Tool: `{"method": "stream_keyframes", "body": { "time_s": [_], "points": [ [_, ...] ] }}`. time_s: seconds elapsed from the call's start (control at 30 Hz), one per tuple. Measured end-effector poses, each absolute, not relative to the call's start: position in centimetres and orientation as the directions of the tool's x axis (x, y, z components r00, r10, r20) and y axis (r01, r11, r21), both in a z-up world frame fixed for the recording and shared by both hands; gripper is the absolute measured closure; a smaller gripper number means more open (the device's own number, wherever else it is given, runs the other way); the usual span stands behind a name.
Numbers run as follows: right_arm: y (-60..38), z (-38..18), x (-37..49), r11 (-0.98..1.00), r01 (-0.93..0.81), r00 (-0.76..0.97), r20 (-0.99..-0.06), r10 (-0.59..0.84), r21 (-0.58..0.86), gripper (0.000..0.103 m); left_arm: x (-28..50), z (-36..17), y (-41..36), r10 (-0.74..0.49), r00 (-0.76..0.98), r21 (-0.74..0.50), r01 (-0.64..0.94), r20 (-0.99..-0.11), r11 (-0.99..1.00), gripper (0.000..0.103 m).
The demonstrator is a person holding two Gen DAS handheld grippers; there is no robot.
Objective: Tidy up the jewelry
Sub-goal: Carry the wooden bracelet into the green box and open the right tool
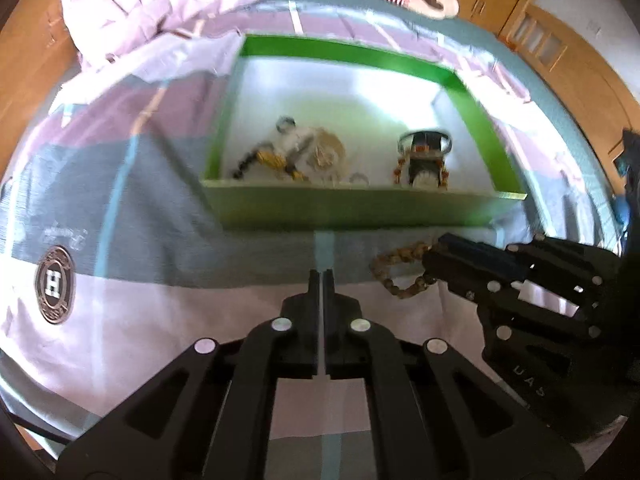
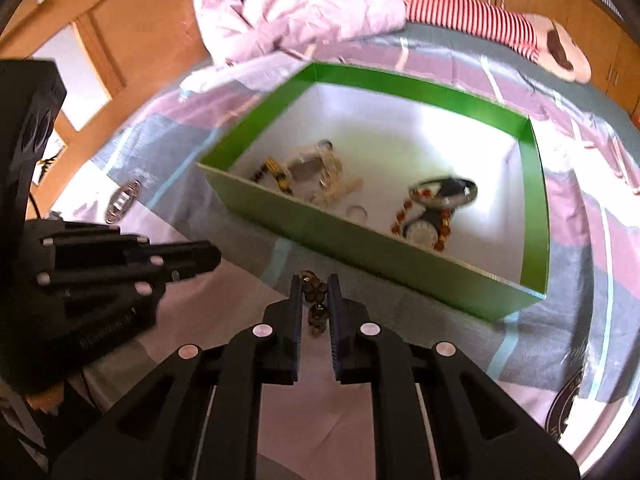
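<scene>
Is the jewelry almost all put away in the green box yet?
Nearly. The box already holds a yellow-black bracelet, a small ring, an amber bead string and a watch. The right gripper pinches a brown bead bracelet, not yet in the box. The left gripper is shut, empty.

Between you and the open green cardboard box (image 2: 360,236), its near wall (image 1: 352,210) stands upright, so you must clear its rim to enter. Inside, the white floor (image 2: 400,136) toward the far wall lies bare; jewellery clusters (image 2: 308,172) crowd the near side. The crumpled pale pink quilt (image 2: 296,12) blocks the bed beyond.
</scene>
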State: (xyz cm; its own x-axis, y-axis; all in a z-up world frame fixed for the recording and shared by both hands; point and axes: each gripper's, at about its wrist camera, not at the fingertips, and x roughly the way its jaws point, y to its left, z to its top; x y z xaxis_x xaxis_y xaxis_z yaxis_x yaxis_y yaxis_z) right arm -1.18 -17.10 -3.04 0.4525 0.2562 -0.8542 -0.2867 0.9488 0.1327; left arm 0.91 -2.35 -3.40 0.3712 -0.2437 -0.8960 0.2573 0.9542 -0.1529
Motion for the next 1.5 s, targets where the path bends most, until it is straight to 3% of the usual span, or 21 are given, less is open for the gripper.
{"method": "stream_keyframes", "body": {
  "time_s": [0.1,0.23,0.3,0.33,0.6,0.73,0.8,0.83,0.87,1.13,1.5],
  "points": [
    [-18.6,-4.4,-0.8,0.969,-0.223,0.432,-0.88,0.198,0.108,0.09,1.3,-4.8,-3.3,-0.247,0.346,-0.162,0.255,-0.905,0.953,0.077],
    [-20.4,-6.3,-0.7,0.982,-0.17,0.393,-0.908,0.144,0.082,0.09,2.1,-5.9,-5.0,-0.292,0.329,-0.208,0.268,-0.898,0.941,0.07],
    [-20.9,-6.9,-0.8,0.985,-0.16,0.386,-0.915,0.121,0.062,0.081,2.5,-6.3,-5.8,-0.307,0.338,-0.223,0.265,-0.89,0.938,0.063],
    [-21.3,-7.2,-0.9,0.987,-0.153,0.384,-0.917,0.108,0.052,0.076,2.8,-6.6,-6.3,-0.309,0.345,-0.223,0.267,-0.886,0.937,0.061],
    [-21.0,-8.0,-0.7,0.982,-0.175,0.385,-0.912,0.14,0.077,0.076,3.3,-8.6,-8.4,-0.225,0.36,-0.124,0.284,-0.905,0.951,0.06],
    [-19.7,-8.7,-0.4,0.979,-0.202,0.408,-0.908,0.092,0.008,0.076,3.3,-8.7,-8.7,-0.207,0.363,-0.101,0.292,-0.909,0.951,0.064],
    [-19.4,-8.6,-0.4,0.978,-0.211,0.412,-0.907,0.087,-0.002,0.076,3.2,-8.7,-8.9,-0.2,0.362,-0.09,0.297,-0.91,0.95,0.09],
    [-19.1,-8.7,-0.5,0.975,-0.222,0.411,-0.907,0.087,-0.007,0.08,3.0,-8.6,-9.3,-0.215,0.352,-0.101,0.315,-0.911,0.944,0.096],
    [-19.0,-8.7,-0.7,0.973,-0.233,0.409,-0.907,0.1,0.003,0.09,2.9,-8.6,-9.5,-0.21,0.355,-0.093,0.319,-0.911,0.943,0.096],
    [-18.8,-6.5,-1.4,0.965,-0.262,0.421,-0.896,0.142,0.03,0.091,2.1,-7.0,-9.1,-0.196,0.353,-0.075,0.328,-0.915,0.942,0.096],
    [-18.5,1.9,0.5,0.954,-0.291,0.591,-0.772,0.235,0.067,0.091,3.3,3.0,-6.6,-0.269,0.505,-0.104,0.332,-0.82,0.938,0.096]
  ]
}}
